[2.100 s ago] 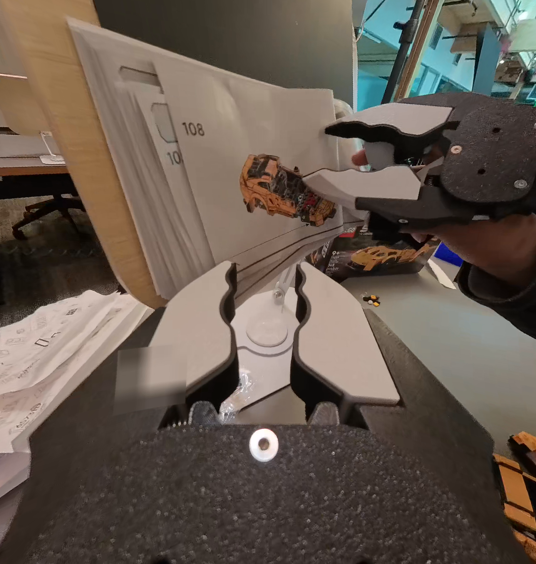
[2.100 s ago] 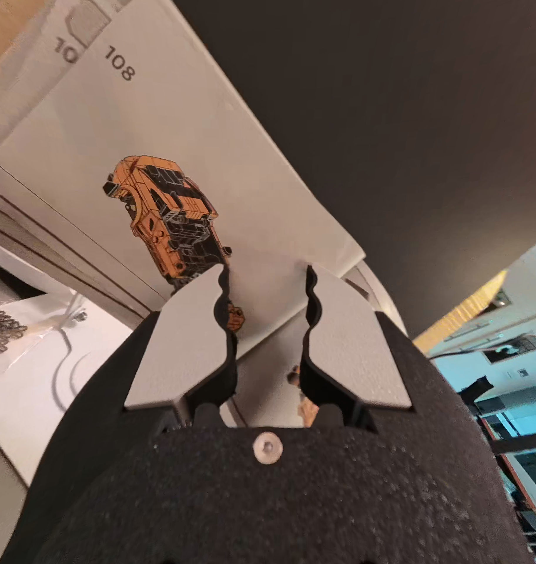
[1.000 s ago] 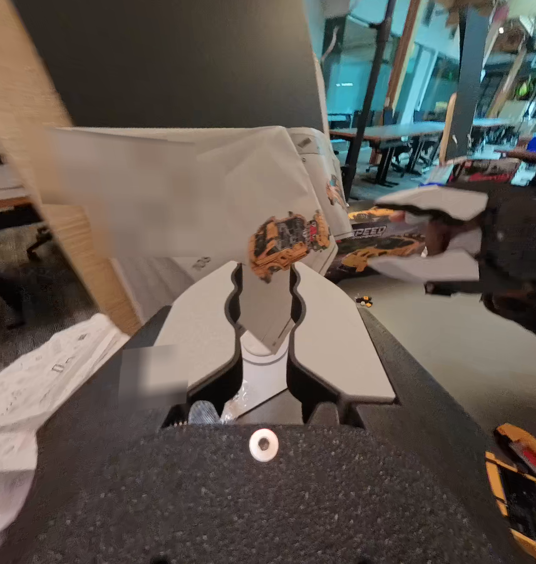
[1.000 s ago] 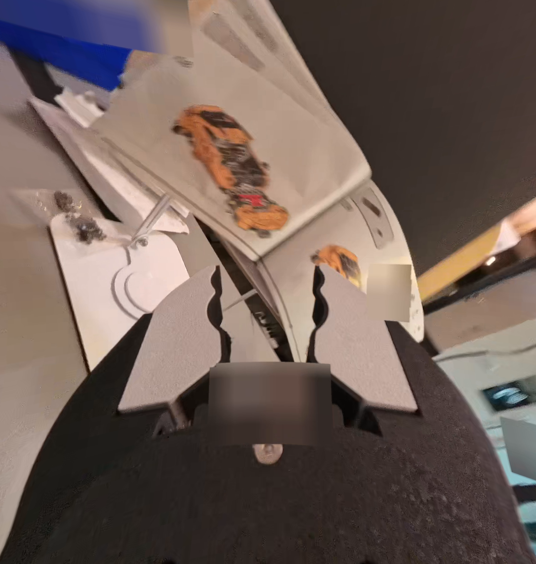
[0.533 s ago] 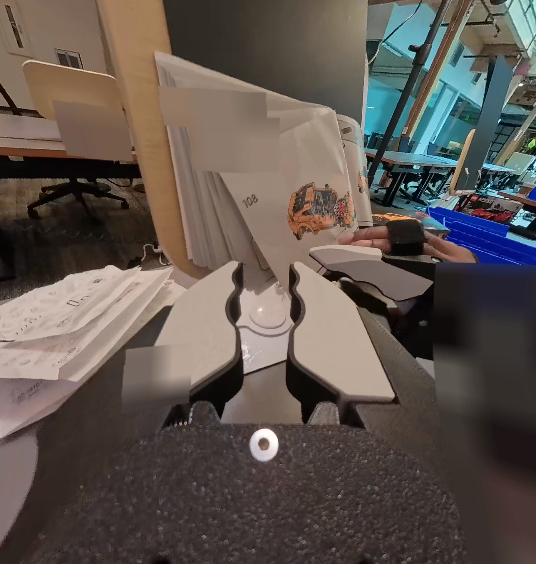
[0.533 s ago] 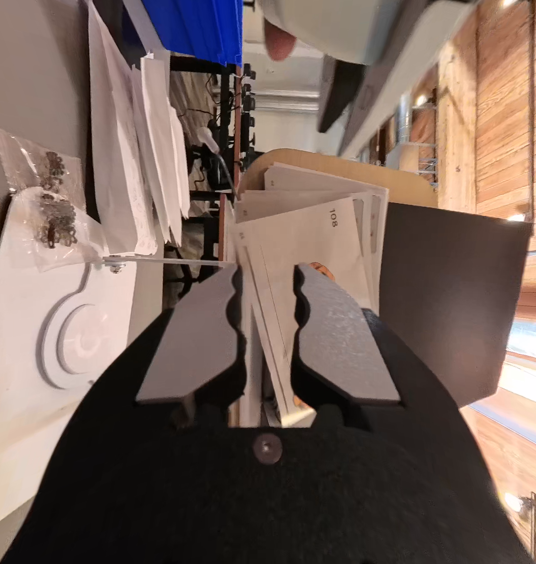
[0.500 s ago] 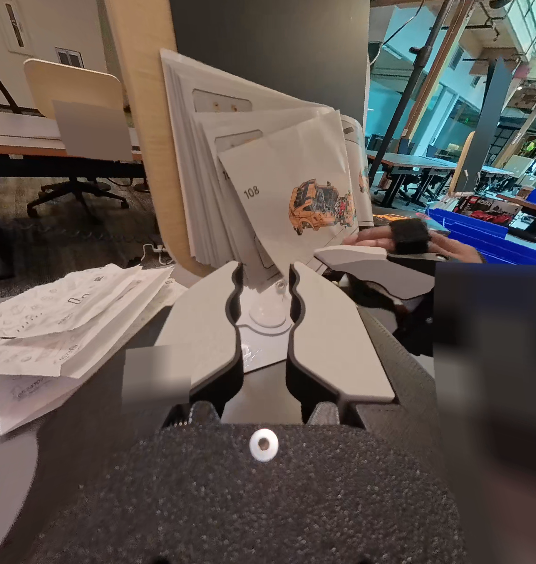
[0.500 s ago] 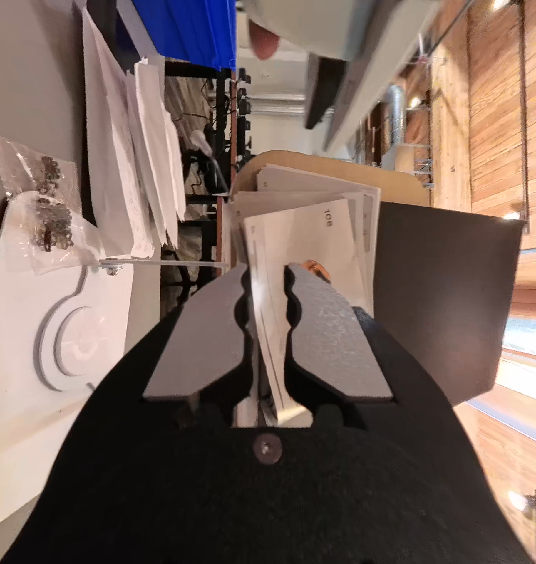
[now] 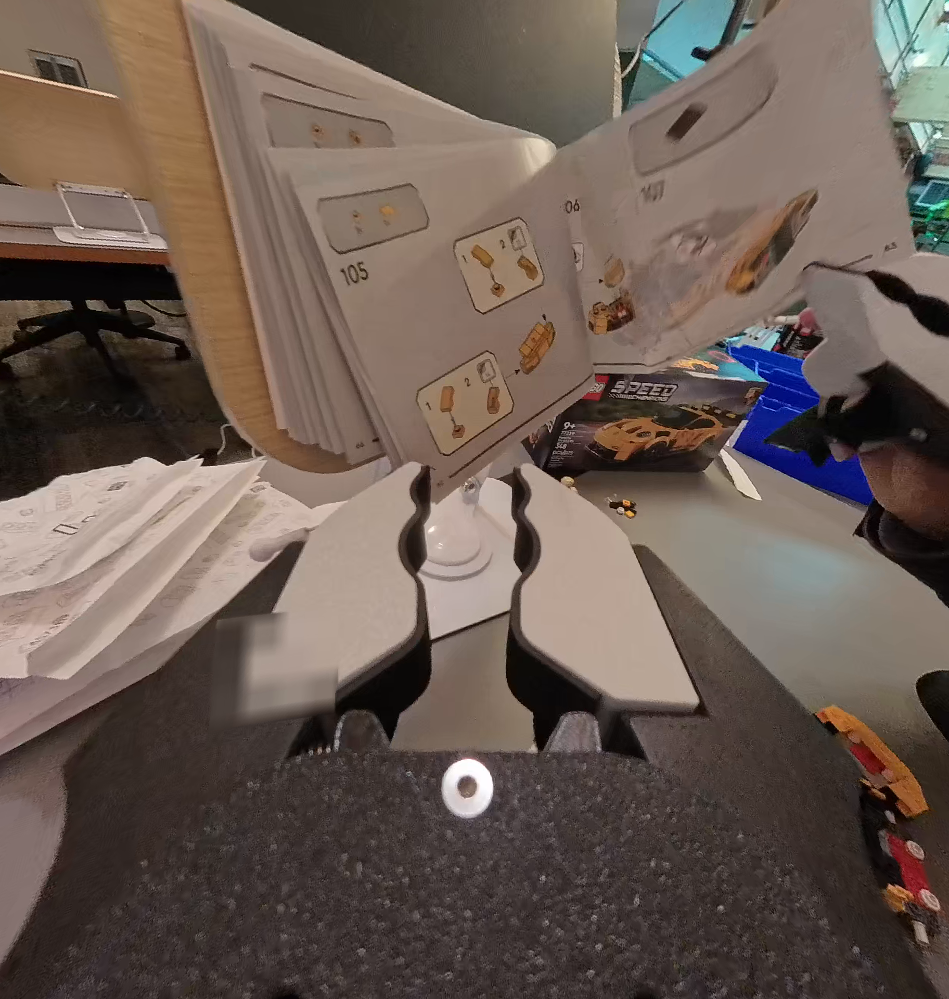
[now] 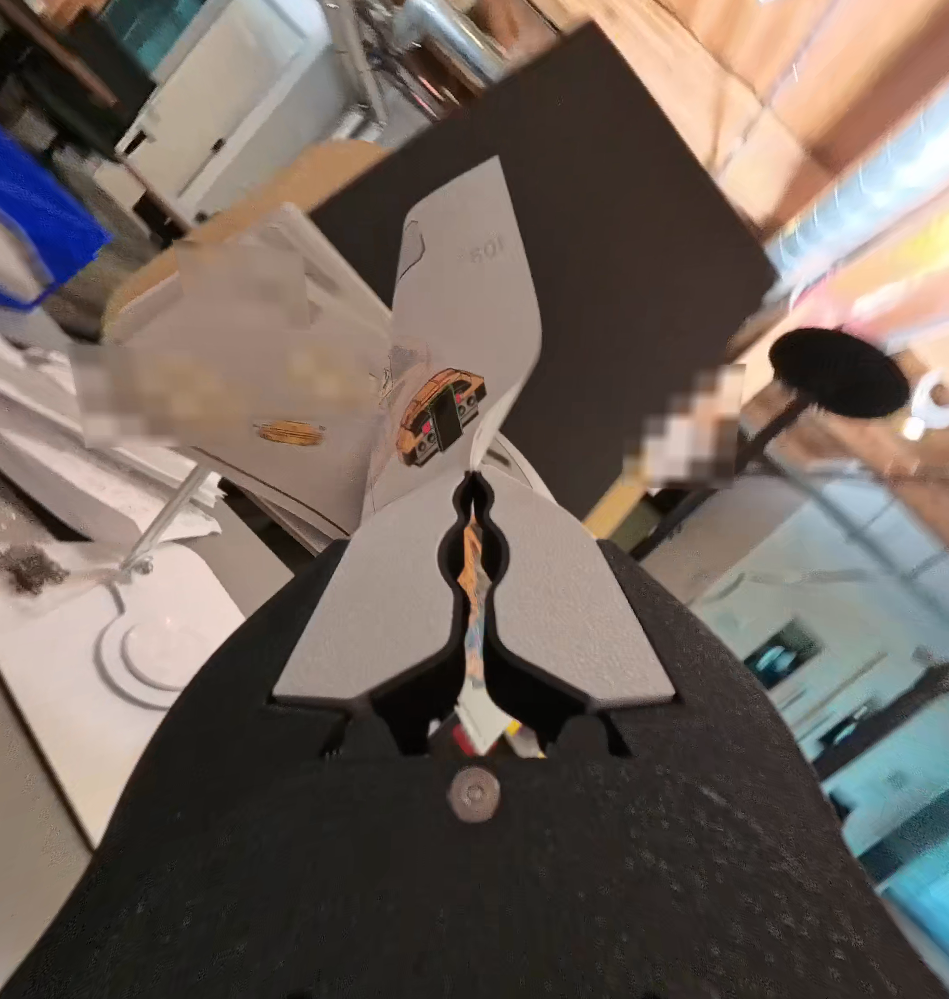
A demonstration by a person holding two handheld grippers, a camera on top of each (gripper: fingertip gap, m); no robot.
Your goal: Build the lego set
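Note:
The instruction booklet (image 9: 450, 324) stands open on a white stand in front of a wooden board. My left gripper (image 9: 468, 481) is open just below it, and the lower corner of the facing page hangs between its fingertips. My right gripper (image 10: 472, 478) is shut on the edge of a booklet page (image 10: 461, 302) and holds it lifted. In the left wrist view the right gripper (image 9: 894, 330) is at the far right with that page (image 9: 705, 189) fanned out to the right. A partly built yellow and red car (image 9: 888, 811) lies on the table at lower right.
The set's box (image 9: 650, 421) stands behind the stand, with blue bins (image 9: 786, 405) to its right. Small loose pieces (image 9: 621, 505) lie near the box. White paper bags (image 9: 83, 567) are piled at left. The white stand base (image 10: 56, 676) holds a bag of dark pieces (image 10: 18, 562). Left tips to right tips: about 20 cm.
My right gripper has closed on a page and swung it out to the right, opening the booklet at another spread. My left gripper stays open below the booklet.

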